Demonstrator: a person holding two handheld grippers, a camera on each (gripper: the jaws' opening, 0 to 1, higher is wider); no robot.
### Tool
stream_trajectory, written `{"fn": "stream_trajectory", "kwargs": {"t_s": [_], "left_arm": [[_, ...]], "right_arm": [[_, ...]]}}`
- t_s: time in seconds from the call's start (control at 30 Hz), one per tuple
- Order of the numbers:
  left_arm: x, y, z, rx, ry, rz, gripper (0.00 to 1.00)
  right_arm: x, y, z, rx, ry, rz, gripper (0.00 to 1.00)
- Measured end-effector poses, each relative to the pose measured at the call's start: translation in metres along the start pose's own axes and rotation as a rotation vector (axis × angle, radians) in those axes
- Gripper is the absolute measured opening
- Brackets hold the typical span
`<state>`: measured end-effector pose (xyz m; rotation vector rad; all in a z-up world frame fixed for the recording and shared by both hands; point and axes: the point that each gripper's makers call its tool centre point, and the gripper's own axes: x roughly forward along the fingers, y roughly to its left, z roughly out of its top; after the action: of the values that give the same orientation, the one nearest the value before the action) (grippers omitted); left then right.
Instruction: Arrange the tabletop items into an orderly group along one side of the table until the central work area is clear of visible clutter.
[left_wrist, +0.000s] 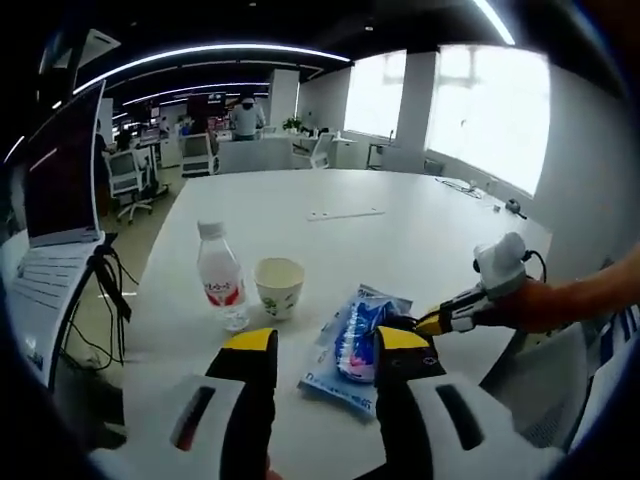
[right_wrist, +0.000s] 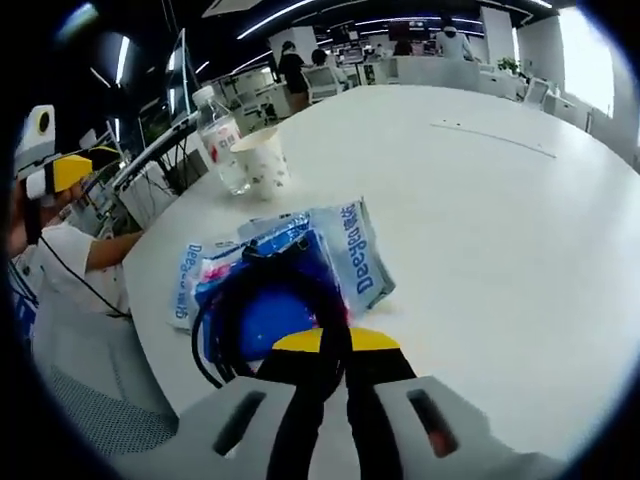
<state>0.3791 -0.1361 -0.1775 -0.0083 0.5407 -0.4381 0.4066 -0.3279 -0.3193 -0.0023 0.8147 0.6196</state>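
A: What is hard to see here?

B: In the right gripper view, a black cable (right_wrist: 232, 318) loops over the blue packet (right_wrist: 262, 300), so part of the packet's print is hidden. The right claw (right_wrist: 335, 345) has its yellow tips pressed together on that cable; the jaws are closed on it. The packet lies on the white worktop (right_wrist: 480, 220), near the edge.

A: Any writing?

B: On the pale wrapper (right_wrist: 358, 250) beside it I can read letters like "Deeyeo". The water bottle (left_wrist: 221, 274) has a red and white label, too small to read. The paper cup (left_wrist: 279, 287) has a small green pattern and stands just beside the bottle.

A: And the left claw?

B: The left claw (left_wrist: 325, 345) hovers above the worktop with its jaws wide apart, holding nothing. The blue packet (left_wrist: 358, 340) shows between them, further away. The right claw (left_wrist: 432, 322) enters from the right, held by a bare arm. At the left, a laptop (left_wrist: 55, 200) is partly cut off.
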Motion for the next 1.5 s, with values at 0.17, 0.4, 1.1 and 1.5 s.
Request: {"fn": "stream_trajectory", "kwargs": {"t_s": [0.17,0.4,1.1,1.5], "left_arm": [[0.0,0.002,-0.001,-0.01,0.001,0.005,0.37],[0.001,0.002,-0.002,-0.004,0.006,0.005,0.37],[0.002,0.001,-0.002,-0.02,0.003,0.005,0.37],[0.003,-0.007,-0.001,-0.023,-0.003,-0.008,0.37]], "right_arm": [[-0.003,0.001,0.001,-0.012,-0.004,-0.004,0.01],[-0.008,0.003,0.006,-0.069,-0.015,-0.027,0.0],[-0.045,0.027,0.058,-0.213,-0.145,-0.002,0.0],[-0.067,0.018,0.064,-0.221,-0.171,-0.03,0.0]]}}
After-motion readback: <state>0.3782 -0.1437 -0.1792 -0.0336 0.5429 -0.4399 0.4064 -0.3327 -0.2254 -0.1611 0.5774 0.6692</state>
